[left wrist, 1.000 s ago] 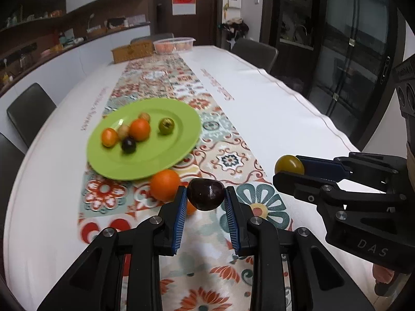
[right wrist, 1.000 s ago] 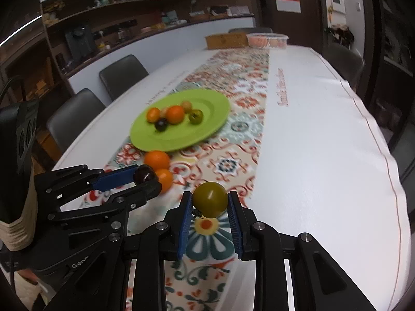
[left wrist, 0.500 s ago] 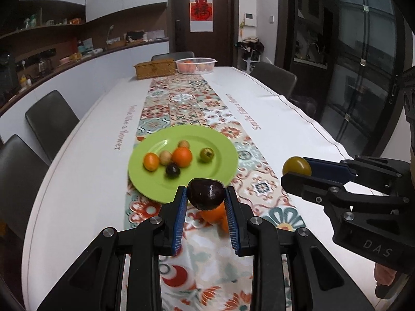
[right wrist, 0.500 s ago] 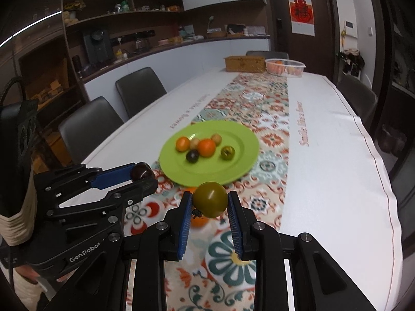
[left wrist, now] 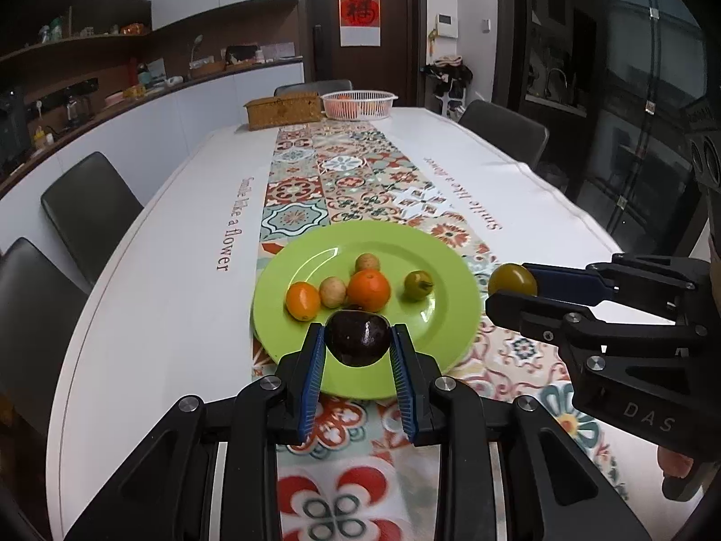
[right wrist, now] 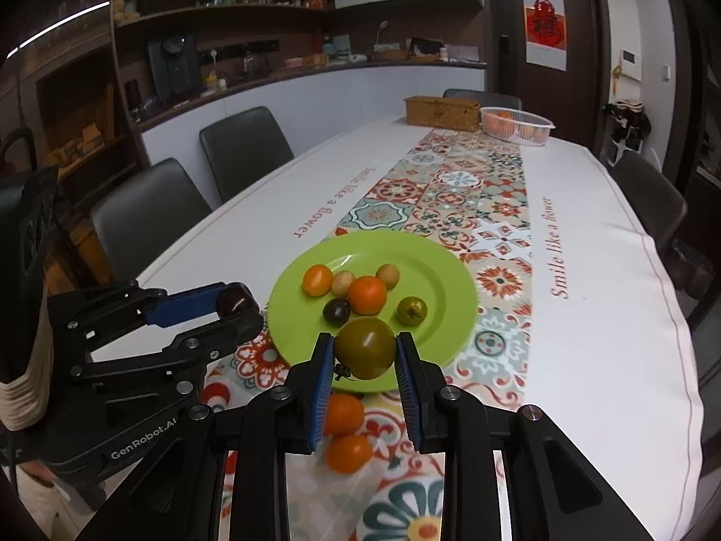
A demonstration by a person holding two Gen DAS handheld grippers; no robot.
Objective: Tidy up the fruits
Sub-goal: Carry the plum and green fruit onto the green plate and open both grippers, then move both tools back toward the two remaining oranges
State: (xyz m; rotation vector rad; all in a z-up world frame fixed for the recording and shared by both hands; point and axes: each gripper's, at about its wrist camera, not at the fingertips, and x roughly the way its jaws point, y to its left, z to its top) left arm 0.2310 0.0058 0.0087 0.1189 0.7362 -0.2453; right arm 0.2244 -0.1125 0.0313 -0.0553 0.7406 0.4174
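Step in hand: carrying, two fruits borne at once toward the green plate (left wrist: 455, 270); left gripper (left wrist: 358, 351) closed on a dark plum (left wrist: 357, 338), pinched between its blue pads (left wrist: 312, 374); right gripper (right wrist: 365, 356) closed on a green tomato (right wrist: 365, 347), held likewise at the tips; both fruits clear of the surface, hanging above the near rim of the plate. Plate contents: small orange fruit (right wrist: 317, 279), tangerine (right wrist: 367, 295), two pale brown round fruits (right wrist: 343, 282), small green tomato (right wrist: 411, 310), small dark plum (right wrist: 336, 310), all clustered near the middle; right half of the plate bare. Still off the plate: two oranges (right wrist: 344, 414) on the patterned table runner (left wrist: 342, 171), just short of the near rim, one behind the other. Far end of the table (left wrist: 180, 225): white basket (left wrist: 359, 103) with orange fruit, wicker box (left wrist: 284, 110) beside it. Next move, as judged: lower each gripper over bare plate, likely the open right side for the tomato and the near edge for the plum; part the jaws only once the fruit rests, since round fruit may roll into the cluster; then return for the two oranges.
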